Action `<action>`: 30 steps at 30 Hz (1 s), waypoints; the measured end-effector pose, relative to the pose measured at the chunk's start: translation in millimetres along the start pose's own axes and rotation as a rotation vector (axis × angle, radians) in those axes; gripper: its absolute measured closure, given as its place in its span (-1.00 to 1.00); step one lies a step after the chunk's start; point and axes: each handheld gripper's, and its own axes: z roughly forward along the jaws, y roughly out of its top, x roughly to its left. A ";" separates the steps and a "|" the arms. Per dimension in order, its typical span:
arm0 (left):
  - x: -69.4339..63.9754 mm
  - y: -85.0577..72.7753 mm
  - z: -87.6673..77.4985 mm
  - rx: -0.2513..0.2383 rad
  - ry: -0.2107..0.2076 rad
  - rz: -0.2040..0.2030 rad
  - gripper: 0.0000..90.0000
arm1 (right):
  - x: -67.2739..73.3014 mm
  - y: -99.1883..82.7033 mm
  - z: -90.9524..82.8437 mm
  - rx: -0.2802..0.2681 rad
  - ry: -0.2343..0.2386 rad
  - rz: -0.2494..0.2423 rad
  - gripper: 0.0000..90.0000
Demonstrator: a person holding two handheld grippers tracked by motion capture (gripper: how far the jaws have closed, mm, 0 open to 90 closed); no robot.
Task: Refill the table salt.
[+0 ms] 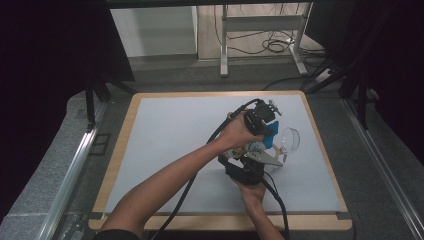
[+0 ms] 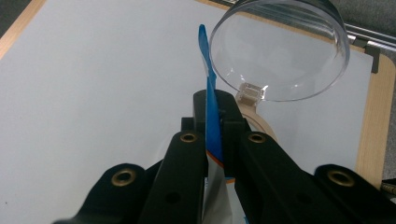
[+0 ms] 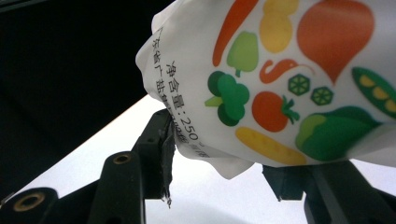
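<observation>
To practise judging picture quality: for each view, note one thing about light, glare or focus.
High view: dark surroundings, evenly lit table. Left gripper view: sharp blue bag edge, highlights on the clear bowl. Right gripper view: crisp bag print, black backdrop, near jaws soft.

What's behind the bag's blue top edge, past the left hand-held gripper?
A clear round lid stands tilted just beyond the bag, above a tan tape roll on the white mat. Most of the roll is covered by the jaws.
</observation>
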 end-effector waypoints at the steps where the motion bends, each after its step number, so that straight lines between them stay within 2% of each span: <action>1: -0.4 0.0 0.0 0.000 0.002 -0.001 1.00 | 0.0 0.0 0.0 0.000 -0.001 0.000 0.10; 17: -3.7 2.9 2.0 -0.001 0.008 0.002 1.00 | -2.0 1.2 -2.0 -0.008 -0.008 0.007 0.13; 30: -2.8 4.6 7.3 0.015 0.000 0.008 1.00 | -3.3 3.2 -1.6 -0.015 0.010 0.047 0.13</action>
